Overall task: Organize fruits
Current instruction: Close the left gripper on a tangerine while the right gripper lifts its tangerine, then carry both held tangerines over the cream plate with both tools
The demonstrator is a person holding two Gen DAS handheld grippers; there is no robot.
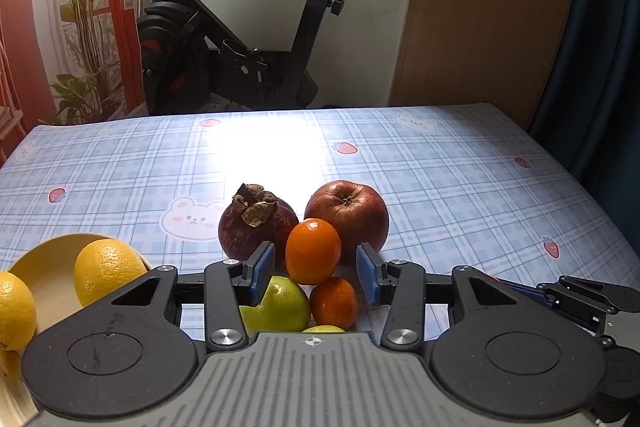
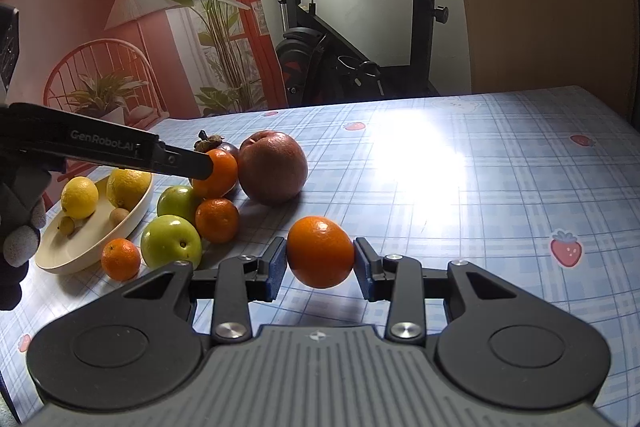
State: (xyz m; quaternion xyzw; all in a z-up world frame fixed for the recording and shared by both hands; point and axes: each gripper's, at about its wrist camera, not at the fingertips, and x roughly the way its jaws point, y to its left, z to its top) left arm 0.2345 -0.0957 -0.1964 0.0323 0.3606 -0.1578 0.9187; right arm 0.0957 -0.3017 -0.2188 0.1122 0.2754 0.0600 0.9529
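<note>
Two-handed over the checked table [image 2: 460, 187]: clamped one orange [image 2: 320, 251] between the pads of the right tongs [image 2: 320, 261], in front and to the right of the red apple [image 2: 273, 173]. Set the left tongs [image 1: 315, 253] part-open around a second orange [image 1: 313, 251], just in front of the red apple and beside a dark mangosteen [image 1: 256, 223]. Saw a sliver of gap at each pad there, so could not tell whether gripped or merely straddled. Left two green apples [image 2: 171, 241] and two small tangerines [image 2: 217, 221] clustered to the front-left of the red apple. Kept, further left of the red apple, a cream bowl [image 2: 138, 213] with two lemons [image 2: 80, 197] and a few small brownish fruits.
</note>
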